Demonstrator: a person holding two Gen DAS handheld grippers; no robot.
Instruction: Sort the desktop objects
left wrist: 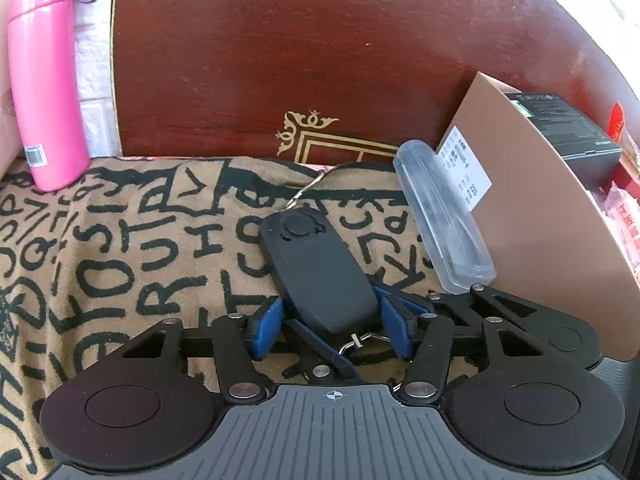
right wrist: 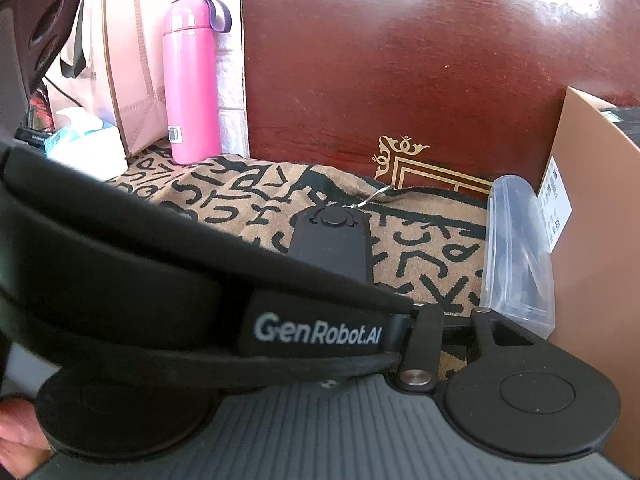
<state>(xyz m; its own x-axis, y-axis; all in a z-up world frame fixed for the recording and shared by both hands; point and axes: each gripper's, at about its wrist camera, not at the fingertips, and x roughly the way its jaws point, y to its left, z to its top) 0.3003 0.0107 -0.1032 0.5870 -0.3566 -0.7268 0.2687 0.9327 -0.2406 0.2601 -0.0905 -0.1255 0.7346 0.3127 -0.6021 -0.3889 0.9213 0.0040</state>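
Note:
A black flat device with a round button and a metal chain (left wrist: 316,268) lies on the patterned cloth (left wrist: 120,264). My left gripper (left wrist: 330,322) is open, its blue pads (left wrist: 267,326) on either side of the device's near end, apart from it. The device also shows in the right wrist view (right wrist: 330,242). My right gripper's fingers are hidden behind the black body of the left gripper (right wrist: 160,280), so I cannot tell how they stand. A clear plastic case (left wrist: 442,216) leans against a brown cardboard box (left wrist: 540,240) at the right.
A pink bottle (left wrist: 44,80) stands at the back left; it also shows in the right wrist view (right wrist: 192,88). A dark red wooden board (left wrist: 300,52) rises behind the cloth. The box holds a black carton (left wrist: 572,128). A pink bag (right wrist: 128,60) and tissue pack (right wrist: 84,140) sit far left.

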